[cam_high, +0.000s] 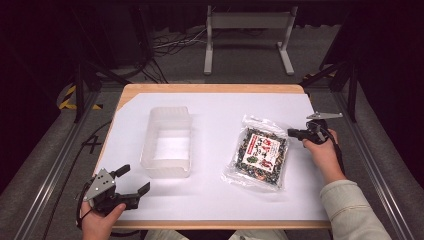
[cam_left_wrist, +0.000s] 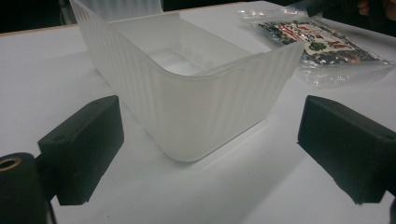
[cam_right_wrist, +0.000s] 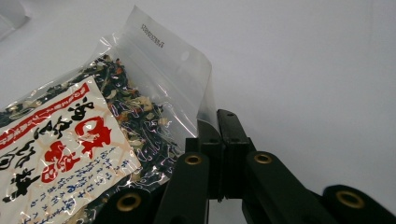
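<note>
A clear bag of dried mixed vegetables (cam_high: 261, 152) with a red-and-white label lies flat on the white sheet, right of centre. My right gripper (cam_high: 292, 132) reaches in from the right, and its jaws are pressed together on the bag's clear right edge near the top corner. In the right gripper view the film of the bag (cam_right_wrist: 70, 140) runs in between the tips of the right gripper (cam_right_wrist: 219, 126). A translucent white ribbed tub (cam_high: 165, 170) stands empty at centre left. My left gripper (cam_high: 132, 180) rests open near the front left corner, pointing at the tub (cam_left_wrist: 210, 102). Nothing is between the jaws of the left gripper (cam_left_wrist: 210, 126).
A white sheet (cam_high: 215, 195) covers the wooden table (cam_high: 210, 88). The bag (cam_left_wrist: 322, 42) lies beyond the tub in the left gripper view. A grey metal stand (cam_high: 247, 30) and cables sit on the floor past the far edge. Metal rails run along both sides.
</note>
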